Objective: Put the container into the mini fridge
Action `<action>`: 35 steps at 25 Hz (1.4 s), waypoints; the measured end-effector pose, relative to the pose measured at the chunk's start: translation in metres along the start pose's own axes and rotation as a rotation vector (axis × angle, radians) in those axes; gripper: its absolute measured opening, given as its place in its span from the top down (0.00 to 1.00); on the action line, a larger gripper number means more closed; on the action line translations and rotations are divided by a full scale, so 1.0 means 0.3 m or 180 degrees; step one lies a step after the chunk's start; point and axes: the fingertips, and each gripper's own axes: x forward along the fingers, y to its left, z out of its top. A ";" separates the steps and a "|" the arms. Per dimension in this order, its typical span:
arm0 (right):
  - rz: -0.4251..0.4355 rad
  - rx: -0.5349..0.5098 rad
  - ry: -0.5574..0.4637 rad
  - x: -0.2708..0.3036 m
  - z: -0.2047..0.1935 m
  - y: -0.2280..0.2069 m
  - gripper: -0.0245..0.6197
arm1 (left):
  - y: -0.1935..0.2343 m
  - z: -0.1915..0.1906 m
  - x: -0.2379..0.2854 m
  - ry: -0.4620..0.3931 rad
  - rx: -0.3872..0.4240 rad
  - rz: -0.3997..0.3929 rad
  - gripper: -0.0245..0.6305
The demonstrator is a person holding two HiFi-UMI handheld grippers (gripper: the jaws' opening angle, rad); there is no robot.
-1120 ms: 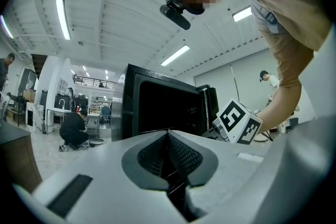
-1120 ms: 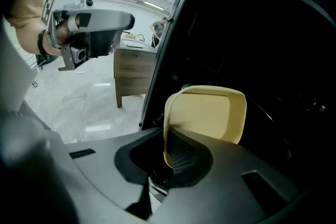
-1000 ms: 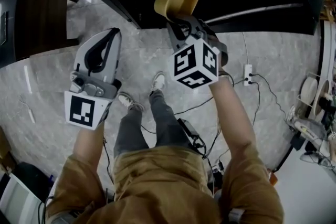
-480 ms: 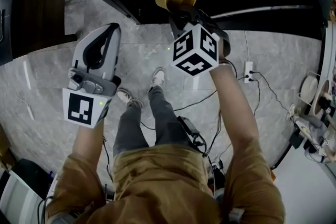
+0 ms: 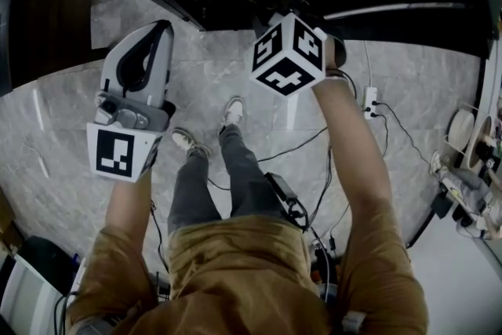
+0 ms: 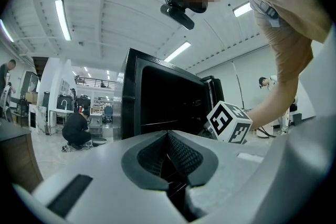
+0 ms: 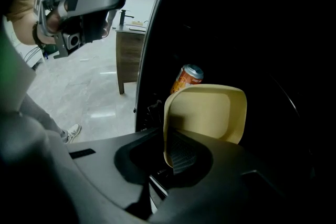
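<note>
Right gripper view: we see the right gripper (image 7: 170, 152) clenched on one wall of the yellow container (image 7: 207, 110). Its pads pinch the rim at the lower left of the tub, so the container stands on edge with its hollow facing the camera. It sits at centre frame, against the dark mouth of the mini fridge (image 7: 252, 34), and we cannot tell whether it touches any shelf. An orange can (image 7: 186, 78) stands inside just above and left of the container, near its upper corner. In the left gripper view the left gripper (image 6: 168, 157) has its jaws closed together on nothing and points level at the fridge from the side. We judge the container to be at the threshold and not yet set down. The grip is the main worry: a hold on a single thin wall lets the tub pivot or slip if its far edge catches anything. The interior is so dark that we cannot make out a shelf or ledge, so a blind push could jam the tub. A drift toward the upper left could also knock the can over. Letting go while the container stands on edge would probably let it topple out onto the floor (image 5: 70, 121).
</note>
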 end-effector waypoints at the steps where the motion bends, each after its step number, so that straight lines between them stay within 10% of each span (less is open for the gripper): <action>1: -0.0006 -0.0008 0.0009 0.006 -0.003 -0.004 0.95 | 0.002 -0.002 0.003 0.0004 0.0035 0.0004 0.96; 35: -0.0081 -0.0580 0.0551 0.176 -0.007 -0.119 0.95 | 0.060 -0.059 0.056 0.0090 0.0249 0.0188 0.96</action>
